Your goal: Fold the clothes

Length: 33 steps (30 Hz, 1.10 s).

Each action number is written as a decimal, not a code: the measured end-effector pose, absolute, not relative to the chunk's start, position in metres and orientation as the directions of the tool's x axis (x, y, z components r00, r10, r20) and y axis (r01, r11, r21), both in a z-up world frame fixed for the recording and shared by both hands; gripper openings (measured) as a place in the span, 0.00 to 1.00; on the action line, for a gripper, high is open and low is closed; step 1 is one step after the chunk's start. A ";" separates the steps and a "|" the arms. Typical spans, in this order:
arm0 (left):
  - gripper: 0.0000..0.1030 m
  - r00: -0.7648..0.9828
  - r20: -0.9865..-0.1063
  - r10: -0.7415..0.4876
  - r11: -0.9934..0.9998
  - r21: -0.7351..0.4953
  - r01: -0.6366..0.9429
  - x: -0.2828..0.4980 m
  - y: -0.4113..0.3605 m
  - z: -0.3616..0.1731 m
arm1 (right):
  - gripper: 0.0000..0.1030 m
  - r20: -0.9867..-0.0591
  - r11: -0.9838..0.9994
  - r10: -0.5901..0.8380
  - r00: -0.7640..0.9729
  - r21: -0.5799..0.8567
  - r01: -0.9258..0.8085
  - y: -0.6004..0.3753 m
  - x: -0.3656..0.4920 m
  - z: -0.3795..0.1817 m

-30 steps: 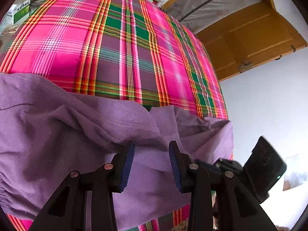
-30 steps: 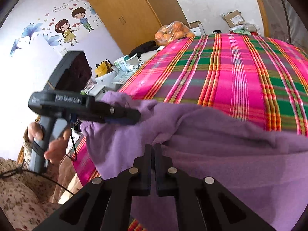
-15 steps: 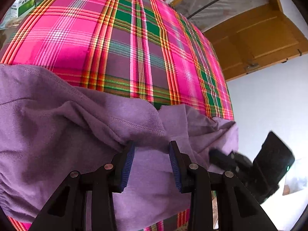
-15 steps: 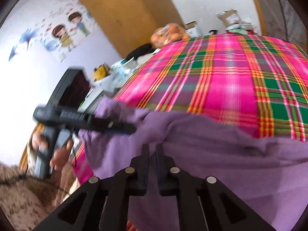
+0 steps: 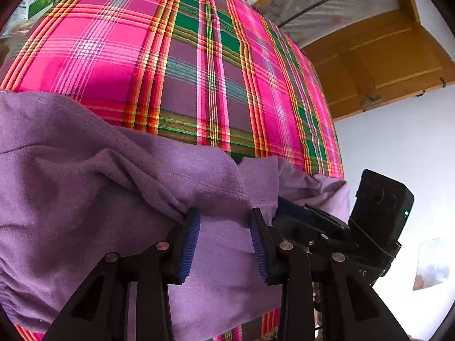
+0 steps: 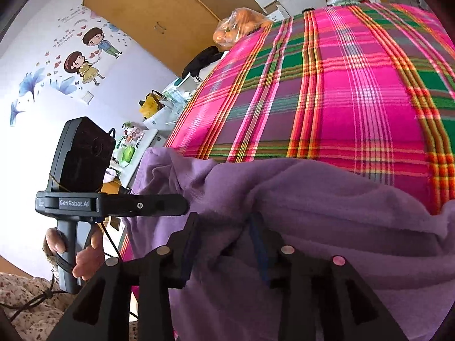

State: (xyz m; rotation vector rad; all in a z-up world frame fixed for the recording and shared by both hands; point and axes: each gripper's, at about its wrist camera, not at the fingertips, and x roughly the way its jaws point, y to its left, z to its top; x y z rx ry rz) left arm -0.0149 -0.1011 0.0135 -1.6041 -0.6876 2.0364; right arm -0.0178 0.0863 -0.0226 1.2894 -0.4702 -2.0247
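Observation:
A purple fleece garment (image 5: 85, 184) lies bunched at the near edge of a bed with a pink, green and purple plaid cover (image 5: 199, 71). My left gripper (image 5: 224, 218) is open, its blue pads apart over flat purple cloth, with a hemmed fold at the fingertips. My right gripper (image 6: 224, 221) has its jaws opening, and a loose bunch of the garment (image 6: 327, 199) sits between them. The two grippers are close together: the right gripper (image 5: 287, 207) reaches in beside the left one, and in the right wrist view the left gripper (image 6: 179, 204) points at the cloth's corner.
A person's hand (image 6: 85, 258) holds the left gripper's handle. A cluttered side table (image 6: 159, 108) and a wooden wardrobe (image 6: 159, 14) stand left of the bed. A bag of oranges (image 6: 241, 25) sits at the far corner. A wooden door (image 5: 384, 65) is on the right.
The right gripper's jaws went from shut to apart, and it moved in closer to the left gripper and down into the cloth. The left gripper stayed where it was.

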 end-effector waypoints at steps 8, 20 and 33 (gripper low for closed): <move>0.36 -0.213 -0.734 0.645 -0.756 -0.653 -0.041 -0.015 -0.107 0.012 | 0.38 -0.637 -0.679 -0.733 -0.239 0.661 0.319 0.078 -0.030 -0.031; 0.36 -0.187 -0.720 0.669 -0.736 -0.676 -0.034 -0.020 -0.114 0.010 | 0.30 -0.480 -0.520 -0.853 -0.204 0.814 0.259 0.082 -0.047 -0.034; 0.36 -0.178 -0.707 0.685 -0.722 -0.691 -0.035 -0.021 -0.113 0.007 | 0.29 -0.488 -0.539 -0.837 -0.248 0.814 0.218 0.101 -0.046 -0.037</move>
